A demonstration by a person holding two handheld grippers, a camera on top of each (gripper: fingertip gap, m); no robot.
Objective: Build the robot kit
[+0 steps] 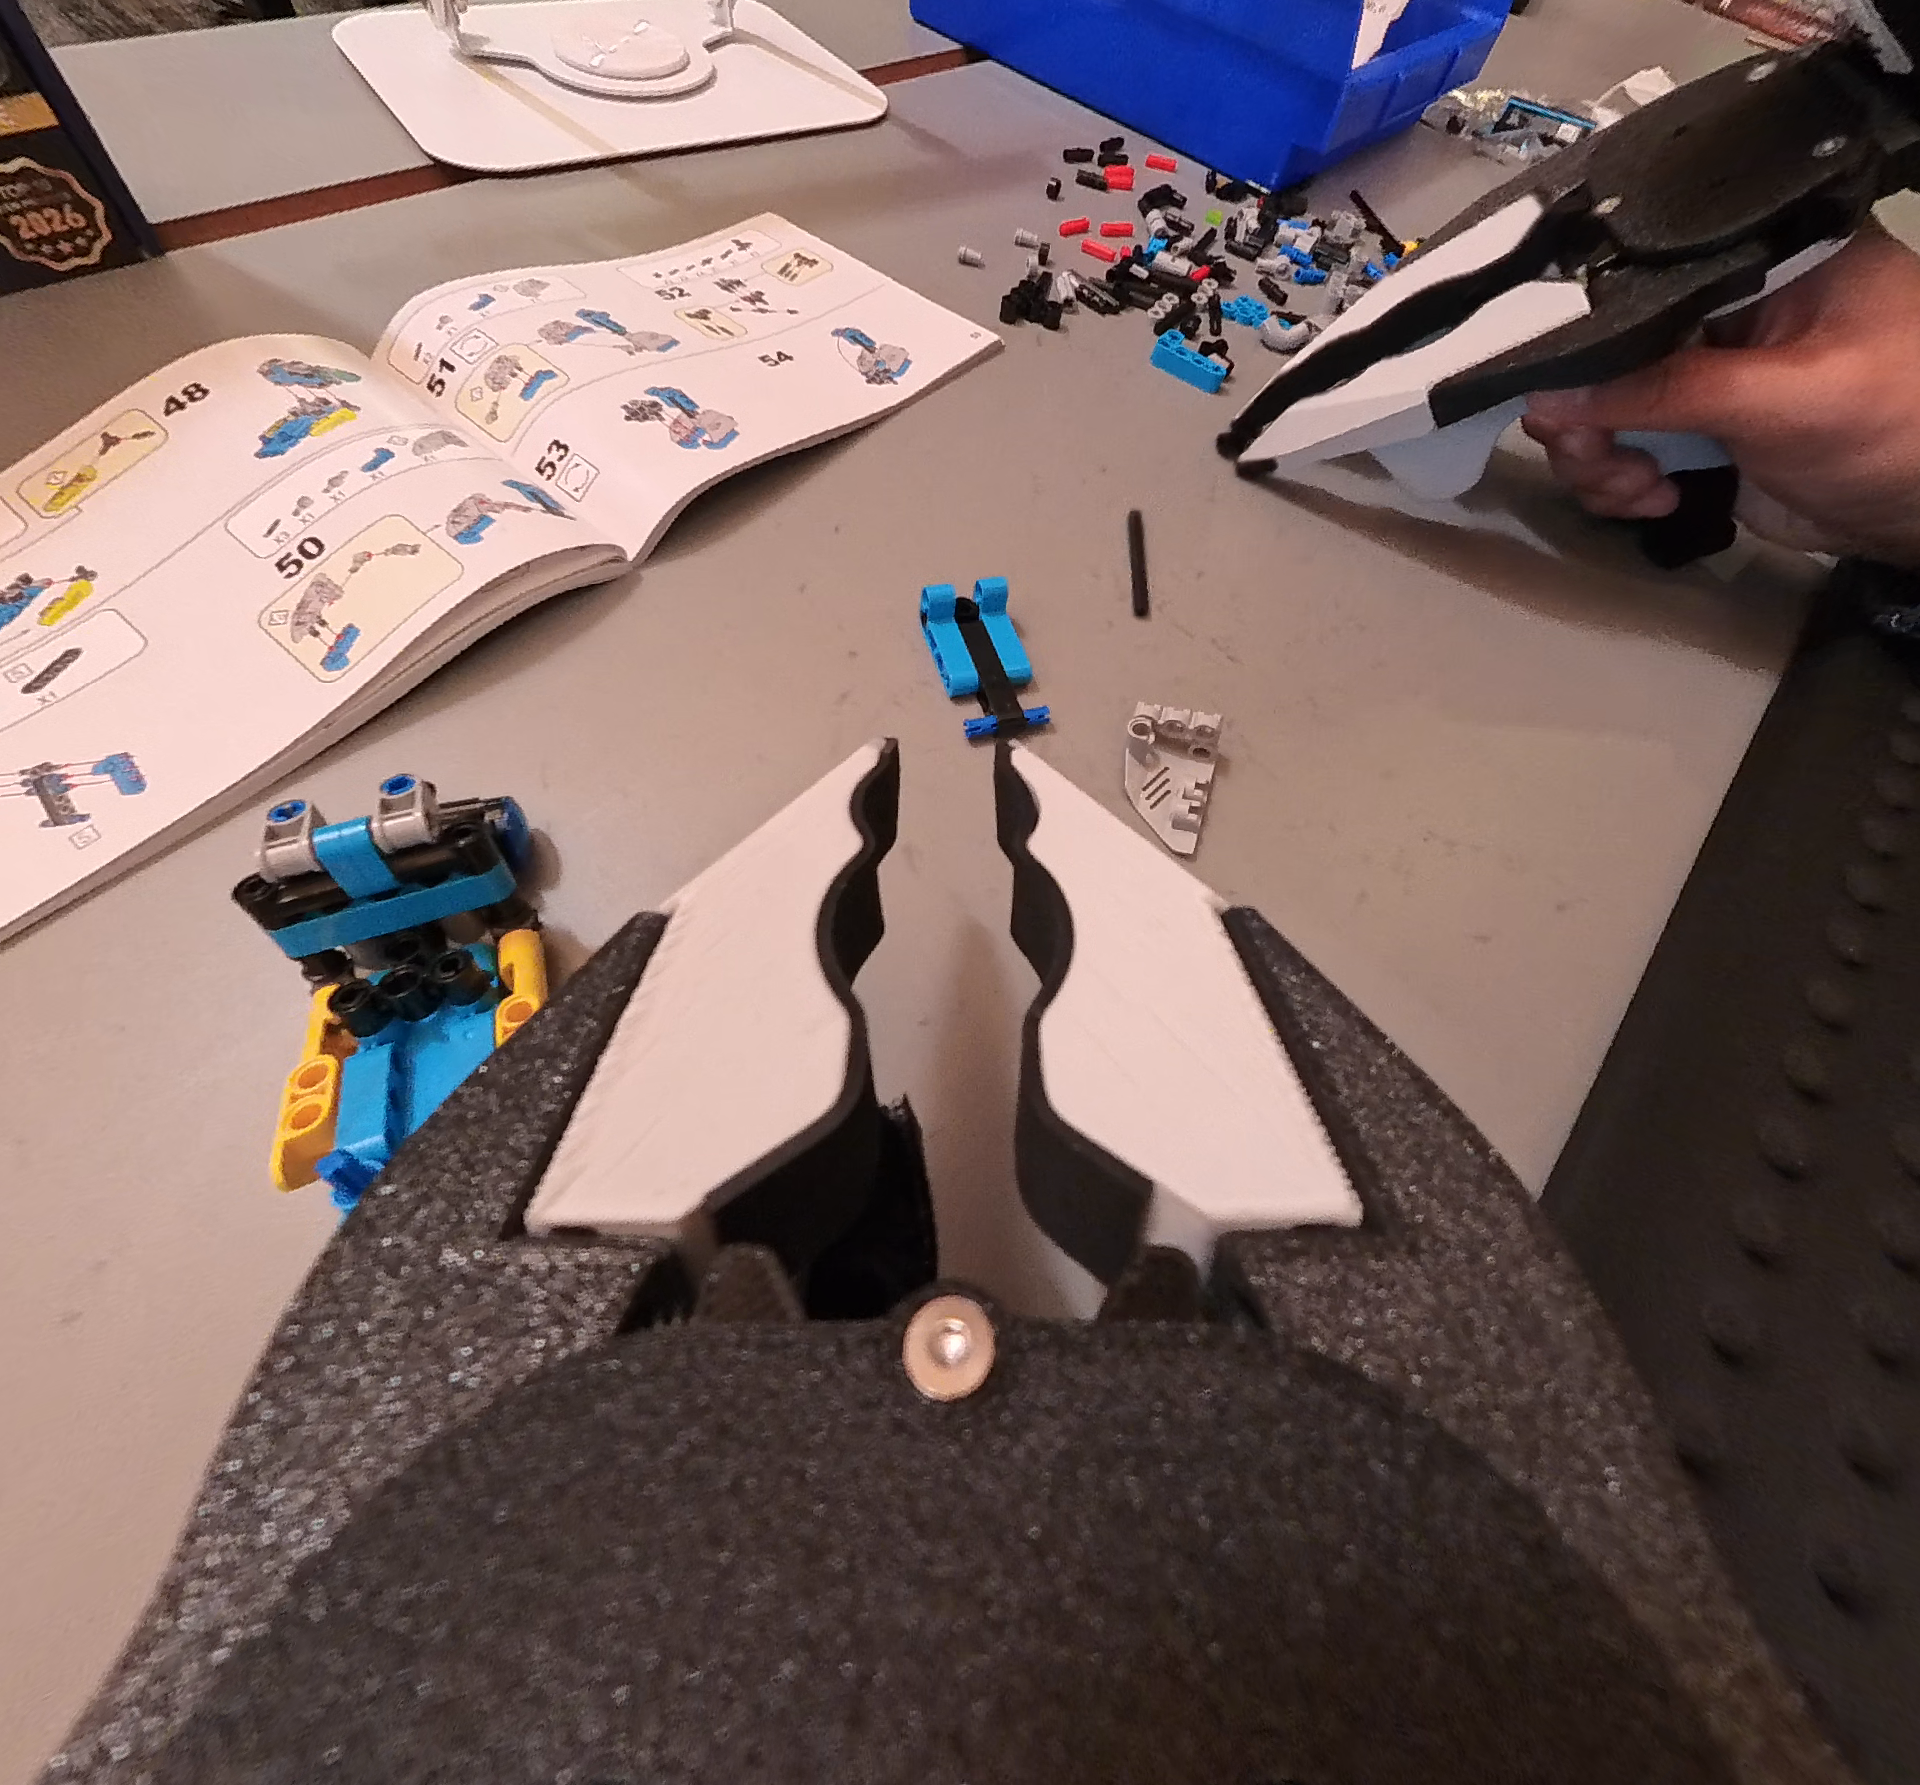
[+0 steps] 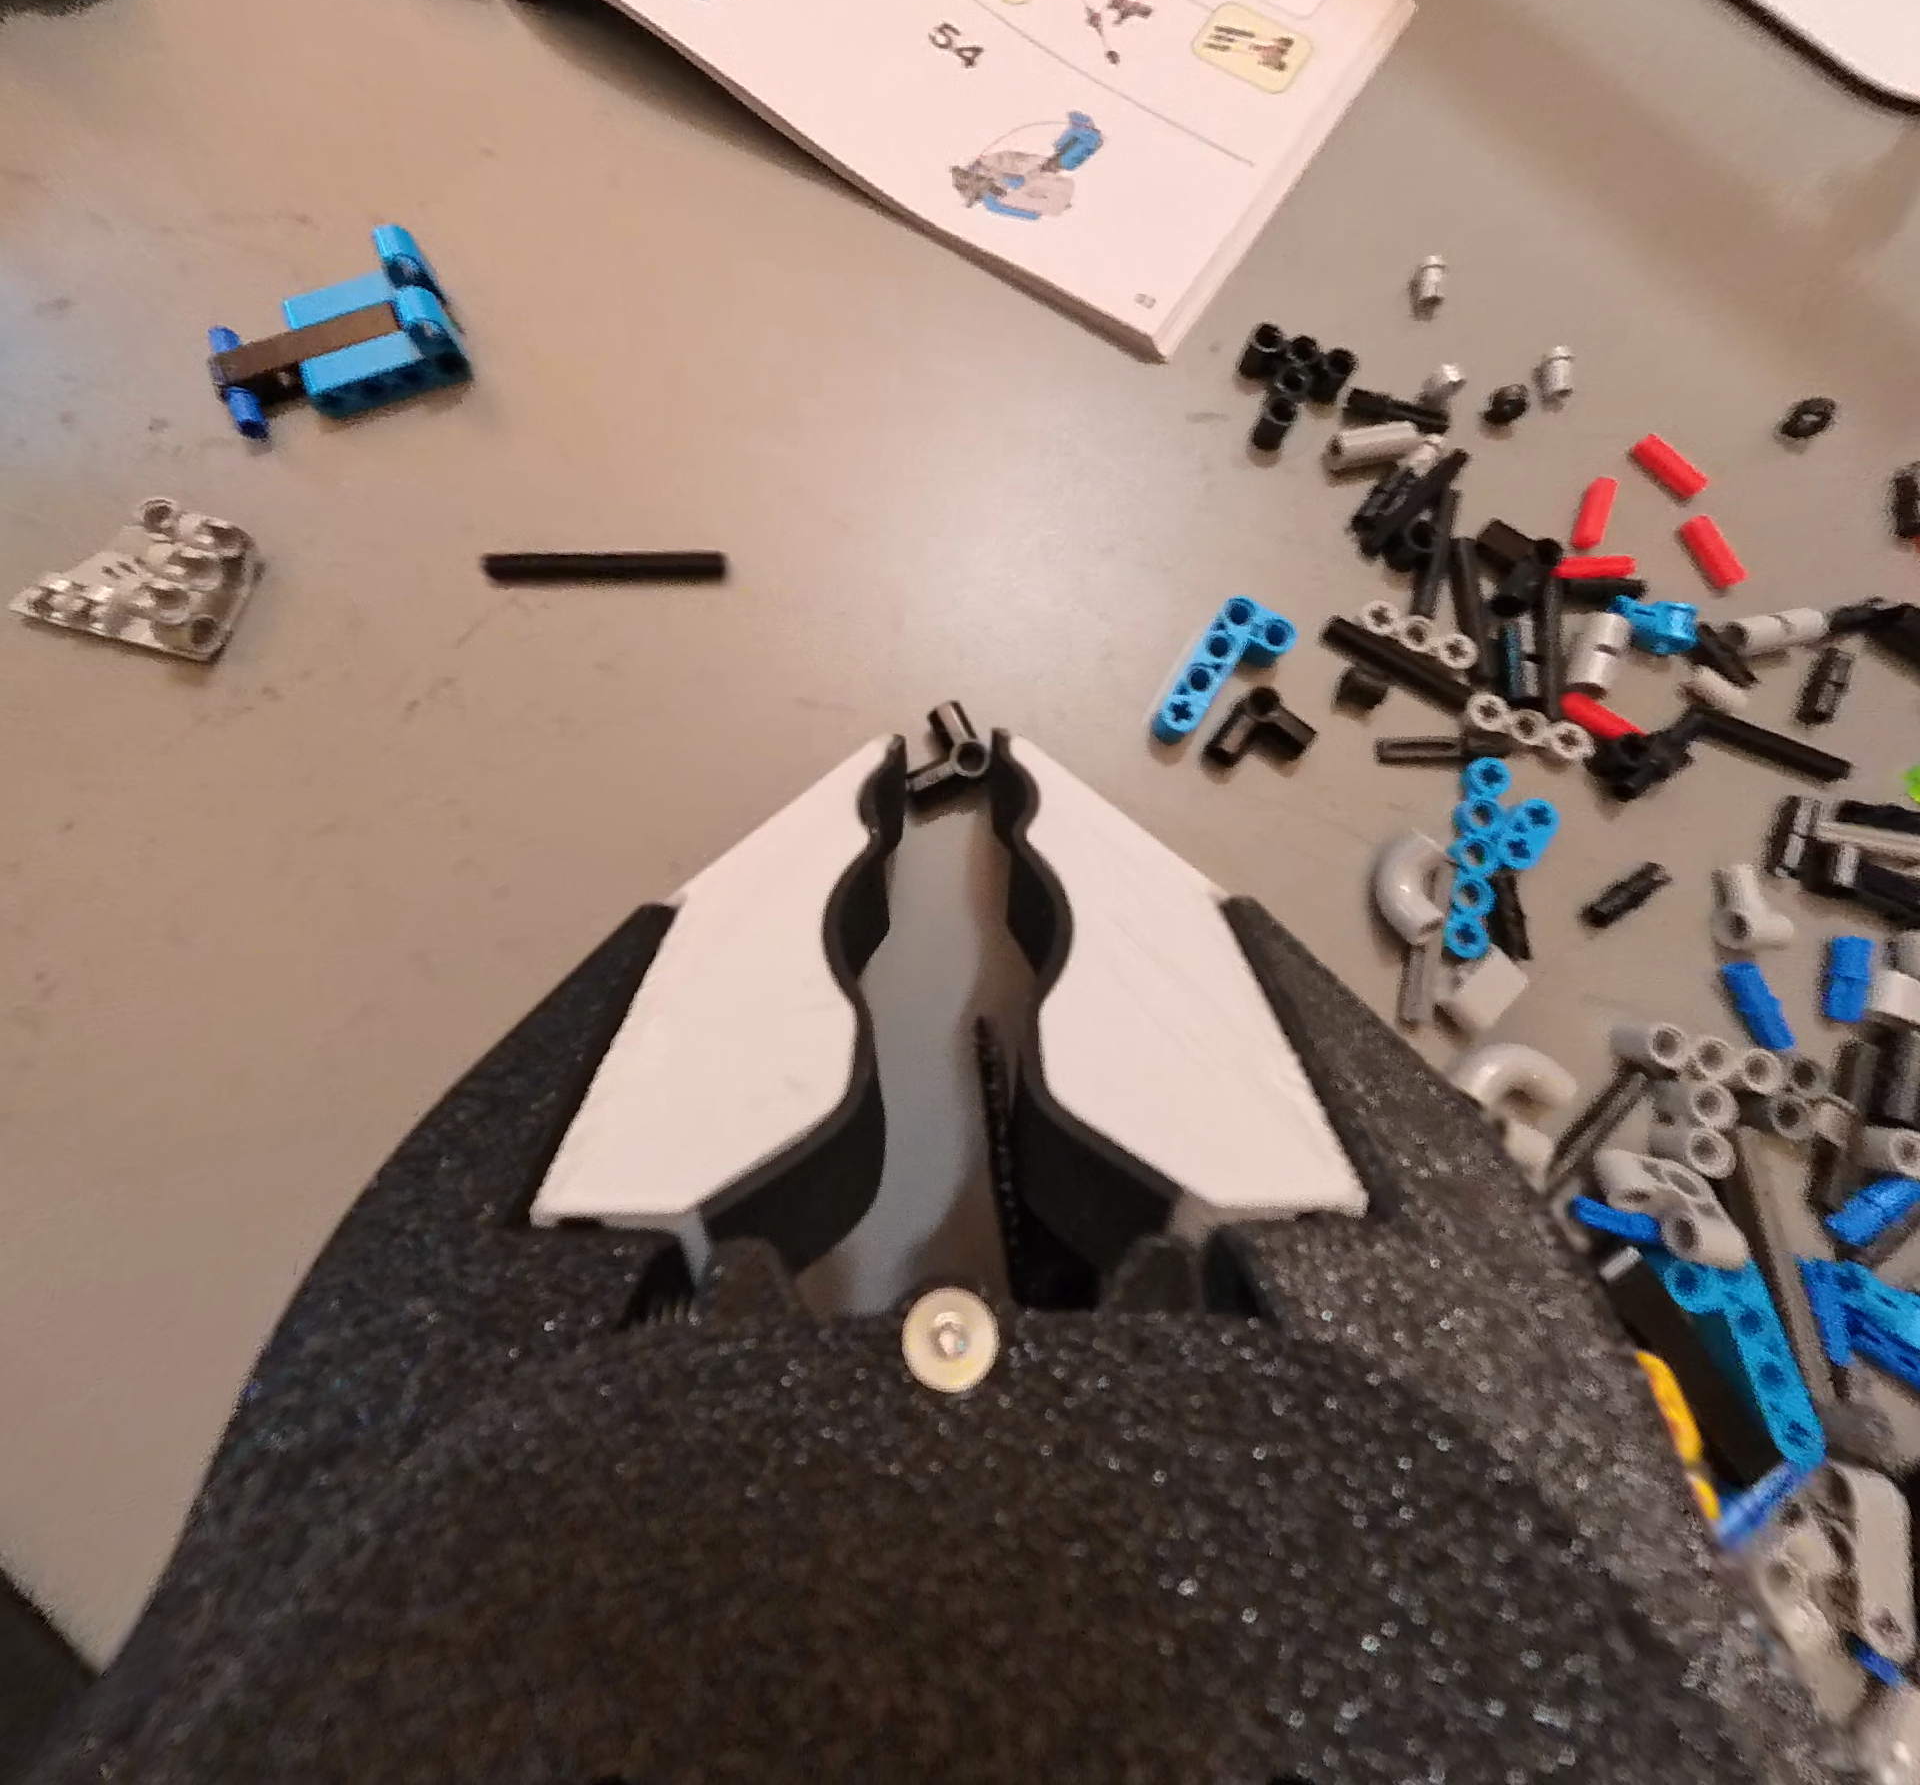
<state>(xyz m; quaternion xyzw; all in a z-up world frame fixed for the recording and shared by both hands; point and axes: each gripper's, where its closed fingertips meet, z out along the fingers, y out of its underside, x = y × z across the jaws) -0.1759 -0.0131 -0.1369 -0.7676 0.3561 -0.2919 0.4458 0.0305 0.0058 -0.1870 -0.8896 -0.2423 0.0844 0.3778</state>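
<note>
Holding a small black connector piece [image 2: 948,755] between its tips, the right tool [image 2: 945,748] is nearly closed, poised above the grey table [image 2: 727,800] just left of a scattered heap of loose building pieces [image 2: 1558,696]. A hand [image 1: 1756,426] grips this tool's handle in the left wrist view.

The left tool [image 1: 945,746] stands slightly parted with nothing between its fingers; its tips sit just short of a small blue-and-black subassembly [image 1: 977,644], whether touching it cannot be told.

Items on the table:
- black axle rod [image 2: 603,567], lying alone between the subassembly and the heap
- light grey angled panel piece [image 1: 1174,774], just right of the left tool's tips
- larger blue, yellow and black partial model [image 1: 395,966], beside the left tool's body
- open instruction booklet [image 1: 468,447], beyond the subassembly
- blue bin [image 1: 1195,0] holding paper, behind the heap
- white stand base [image 1: 613,83], at the far edge
</note>
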